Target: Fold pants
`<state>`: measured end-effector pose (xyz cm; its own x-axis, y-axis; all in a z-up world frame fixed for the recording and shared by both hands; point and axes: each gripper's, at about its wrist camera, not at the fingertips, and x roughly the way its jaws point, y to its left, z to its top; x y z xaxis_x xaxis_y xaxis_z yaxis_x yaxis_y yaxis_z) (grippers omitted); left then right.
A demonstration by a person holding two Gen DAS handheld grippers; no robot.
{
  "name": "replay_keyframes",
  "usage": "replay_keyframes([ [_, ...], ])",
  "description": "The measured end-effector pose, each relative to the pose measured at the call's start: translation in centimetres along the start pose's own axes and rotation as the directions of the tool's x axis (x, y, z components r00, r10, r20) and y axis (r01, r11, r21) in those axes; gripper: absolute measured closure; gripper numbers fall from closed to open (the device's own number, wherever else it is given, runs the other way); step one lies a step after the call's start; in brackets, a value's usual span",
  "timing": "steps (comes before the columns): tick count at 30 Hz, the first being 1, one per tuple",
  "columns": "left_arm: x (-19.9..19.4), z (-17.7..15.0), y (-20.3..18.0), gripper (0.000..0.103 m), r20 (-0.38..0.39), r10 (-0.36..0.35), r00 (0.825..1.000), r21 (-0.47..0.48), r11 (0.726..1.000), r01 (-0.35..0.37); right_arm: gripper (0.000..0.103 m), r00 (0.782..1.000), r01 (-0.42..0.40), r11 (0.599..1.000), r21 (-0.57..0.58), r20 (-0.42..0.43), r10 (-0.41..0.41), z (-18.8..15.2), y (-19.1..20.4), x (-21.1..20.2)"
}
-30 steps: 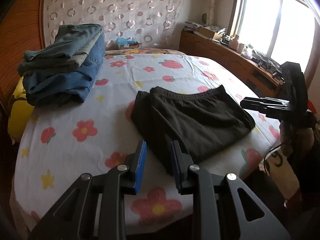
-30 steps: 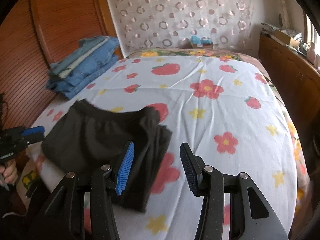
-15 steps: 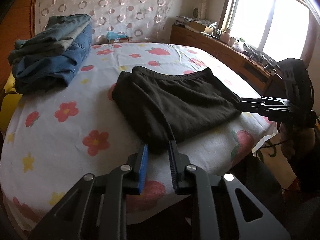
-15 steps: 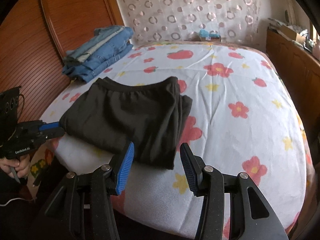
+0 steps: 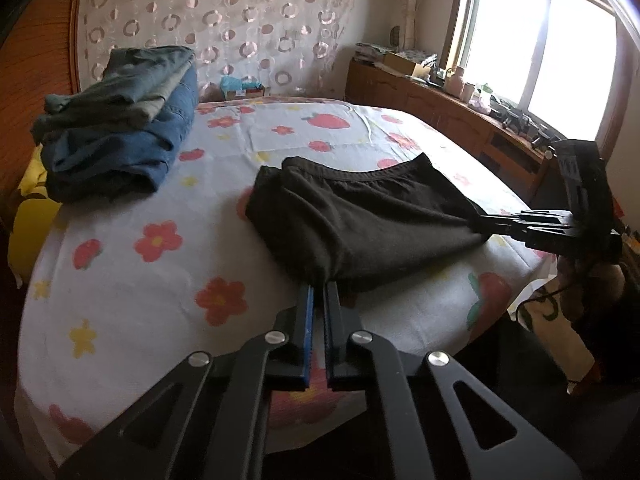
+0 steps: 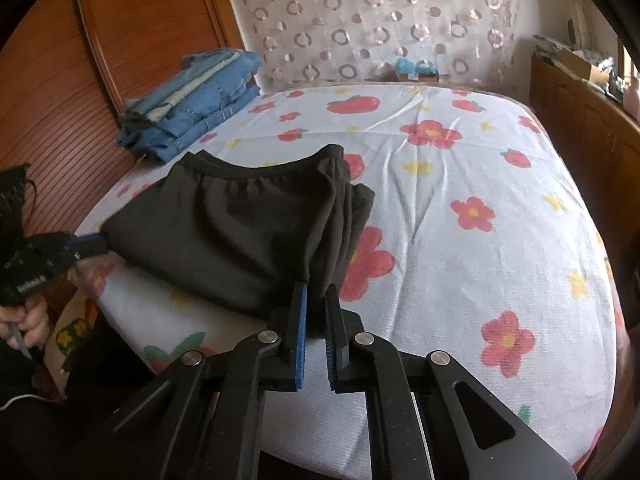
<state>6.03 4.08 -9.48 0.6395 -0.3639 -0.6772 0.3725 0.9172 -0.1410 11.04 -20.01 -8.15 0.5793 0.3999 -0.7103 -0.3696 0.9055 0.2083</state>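
Black pants: soft dark knit pants (image 5: 360, 216), folded into a thick rectangle with a gathered elastic waistband along the far edge, lie on the near part of the bed, at about 12 o'clock from the left wrist camera.
Left gripper: the left gripper (image 5: 318, 290), matt black plastic with ribbed blue pads, is clenched on the near left corner of the pants; cloth bunches up into its tips.
Right gripper: the right gripper (image 6: 316, 292), of the same black-and-blue make, is pinched shut on the near right corner, where several layered folds hang in soft pleats.
Seen across: from the left wrist camera the right gripper shows at 3 o'clock, its closed tips biting the pants' edge; from the right wrist camera the left gripper shows at 9 o'clock, doing the same.
Hand: a hand (image 6: 28, 320) wraps the left gripper's handle at 8 o'clock in the right wrist view.
Bedsheet: a white woven bedsheet (image 6: 480, 264) printed with red flowers, yellow stars and strawberries, lightly creased, covers the bed.
Jeans pile: folded blue and grey-green denim jeans (image 5: 120, 136) are stacked at 10 o'clock, well apart from the pants, near the ribbed wooden headboard (image 6: 52, 92).
Backdrop: a sheer curtain (image 5: 224, 20) with ring shapes hangs at 12 o'clock; a cluttered wooden sideboard (image 5: 440, 108) runs beneath a bright window (image 5: 540, 36) at 2 o'clock.
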Motion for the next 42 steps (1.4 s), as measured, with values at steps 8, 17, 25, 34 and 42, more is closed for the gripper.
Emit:
replay_keyframes([
  [8, -0.5, -0.3, 2.1, 0.103, -0.008, 0.070, 0.998, -0.047, 0.996, -0.070, 0.098, 1.000, -0.001, 1.000, 0.015, 0.000, 0.001, -0.1, 0.1, 0.0],
  [17, 0.2, 1.6, 2.3, 0.080, -0.001, 0.079, 0.997, -0.046, 0.996, -0.079, 0.086, 0.999, 0.008, 1.000, 0.004, 0.035, -0.008, 1.0, 0.2, -1.4],
  [25, 3.1, 4.9, 2.1, 0.070, -0.016, 0.084, 0.996, -0.013, 0.996, -0.084, 0.057, 0.999, 0.022, 1.000, -0.020, 0.036, -0.021, 3.6, 0.1, -1.0],
  [34, 6.8, 8.0, 2.8, 0.067, -0.066, 0.064, 0.996, -0.005, 0.998, -0.064, 0.053, 1.000, 0.015, 1.000, -0.024, -0.016, -0.016, 5.4, -0.7, 1.7],
  [42, 9.3, 8.4, 3.3, 0.066, -0.120, 0.043, 0.992, 0.003, 0.999, -0.043, 0.053, 0.998, 0.017, 1.000, 0.000, -0.069, -0.017, 6.2, -1.9, 3.6],
])
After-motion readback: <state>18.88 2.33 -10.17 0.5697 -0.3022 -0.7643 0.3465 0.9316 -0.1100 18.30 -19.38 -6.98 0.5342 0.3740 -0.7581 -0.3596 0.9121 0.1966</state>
